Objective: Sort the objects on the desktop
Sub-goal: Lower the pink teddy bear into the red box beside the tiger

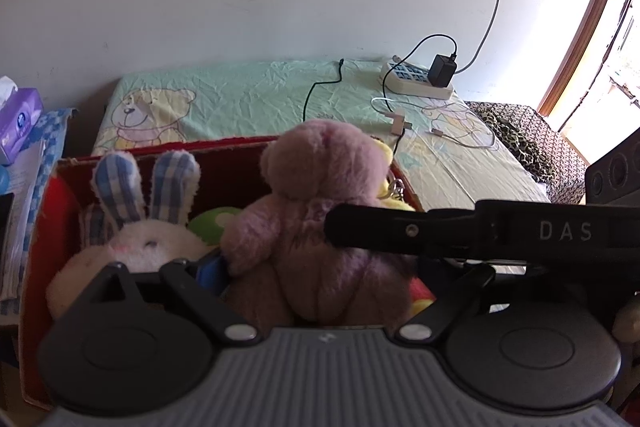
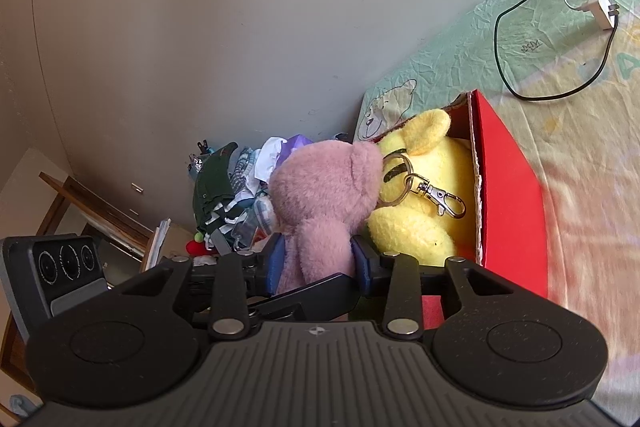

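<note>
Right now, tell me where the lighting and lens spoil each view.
Left wrist view: the window at the right edge is blown out to white, and the red box interior lies in shade. Right wrist view: fisheye bends the wall line; the pink teddy bear is soft with blur, while the keyring clasp shows crisply.

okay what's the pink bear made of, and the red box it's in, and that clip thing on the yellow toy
Pink bear: soft plush, probably synthetic; fuzzy matted pile.
Red box: looks like cardboard with a smooth red outer face; the cut rim shows a brown raw edge.
Clip on the yellow toy: metal by its look; shiny silvery ring and snap hook.
</note>
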Demonstrator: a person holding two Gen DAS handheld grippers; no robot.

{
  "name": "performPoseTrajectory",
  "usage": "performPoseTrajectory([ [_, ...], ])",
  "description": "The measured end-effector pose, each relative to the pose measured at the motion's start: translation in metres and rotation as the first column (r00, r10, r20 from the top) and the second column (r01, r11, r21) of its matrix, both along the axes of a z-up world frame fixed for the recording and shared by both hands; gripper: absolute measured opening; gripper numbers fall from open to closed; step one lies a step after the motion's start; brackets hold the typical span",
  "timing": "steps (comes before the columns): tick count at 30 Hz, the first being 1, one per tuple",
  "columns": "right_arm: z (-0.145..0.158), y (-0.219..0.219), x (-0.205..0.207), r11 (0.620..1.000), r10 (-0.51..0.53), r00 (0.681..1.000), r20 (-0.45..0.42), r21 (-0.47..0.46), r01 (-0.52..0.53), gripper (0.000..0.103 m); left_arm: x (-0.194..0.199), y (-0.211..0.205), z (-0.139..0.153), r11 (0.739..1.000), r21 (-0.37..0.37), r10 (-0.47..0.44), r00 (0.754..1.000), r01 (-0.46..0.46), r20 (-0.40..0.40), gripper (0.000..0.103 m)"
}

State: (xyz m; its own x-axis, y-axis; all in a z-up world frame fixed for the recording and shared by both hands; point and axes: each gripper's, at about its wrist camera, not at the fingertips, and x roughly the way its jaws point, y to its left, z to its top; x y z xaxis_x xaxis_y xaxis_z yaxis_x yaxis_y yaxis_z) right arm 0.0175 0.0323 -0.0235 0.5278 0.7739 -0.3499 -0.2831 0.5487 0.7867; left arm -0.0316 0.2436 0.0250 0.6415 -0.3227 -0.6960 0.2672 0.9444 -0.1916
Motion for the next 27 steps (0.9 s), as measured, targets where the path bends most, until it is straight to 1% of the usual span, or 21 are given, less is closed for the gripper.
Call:
performPoseTrajectory([
  [2,0.0,0.002,0.001,1.0,-0.003,1.0,0.005,-0.01,0.003,0.04,0.001,0.001,-0.002,1.0,-0.002,-0.001,1.0,0.001,0.009,0.094],
  [6,0.001,0.006,0.002,0.999,-0.005,1.0,0.026,-0.045,0.006,0.043,0.002,-0.001,-0.006,1.0,0.018,-0.002,0.999,0.002,0.037,0.096],
  [9,0.0,0.009,0.004,0.998,-0.002,0.999,0.04,-0.065,0.005,0.043,0.004,-0.001,-0.008,1.0,0.029,-0.006,0.999,0.004,0.052,0.097],
  [14,0.0,0.017,0.002,0.992,0.008,0.995,0.097,-0.127,0.004,0.043,0.003,0.0,-0.012,0.998,0.063,-0.021,0.995,0.015,0.098,0.099],
  [17,-0.002,0.019,0.0,0.99,0.008,0.992,0.122,-0.143,0.009,0.043,0.0,-0.001,-0.016,0.996,0.083,-0.038,0.992,0.028,0.124,0.099],
  [18,-0.002,0.019,-0.001,0.99,0.009,0.993,0.121,-0.139,0.008,0.041,-0.002,-0.002,-0.017,0.995,0.095,-0.048,0.99,0.035,0.133,0.099],
  [19,-0.004,0.019,-0.001,0.992,0.012,0.994,0.107,-0.127,0.002,0.04,-0.005,-0.004,-0.019,0.992,0.121,-0.061,0.989,0.045,0.138,0.099],
  [21,-0.006,0.02,-0.003,0.991,0.014,0.993,0.115,-0.133,0.001,0.038,-0.014,-0.009,-0.024,0.983,0.174,-0.077,0.983,0.048,0.165,0.097],
  [23,-0.003,0.023,-0.005,0.987,0.016,0.991,0.132,-0.16,0.005,0.038,-0.019,-0.01,-0.026,0.98,0.195,-0.084,0.981,0.048,0.178,0.096],
  [25,0.004,0.029,-0.008,0.979,0.021,0.985,0.169,-0.202,0.013,0.038,-0.017,-0.007,-0.024,0.981,0.187,-0.082,0.982,0.049,0.17,0.095],
  [27,0.015,0.042,-0.015,0.953,0.061,0.965,0.254,-0.301,0.019,0.038,-0.015,-0.003,-0.02,0.984,0.168,-0.077,0.984,0.05,0.159,0.093],
])
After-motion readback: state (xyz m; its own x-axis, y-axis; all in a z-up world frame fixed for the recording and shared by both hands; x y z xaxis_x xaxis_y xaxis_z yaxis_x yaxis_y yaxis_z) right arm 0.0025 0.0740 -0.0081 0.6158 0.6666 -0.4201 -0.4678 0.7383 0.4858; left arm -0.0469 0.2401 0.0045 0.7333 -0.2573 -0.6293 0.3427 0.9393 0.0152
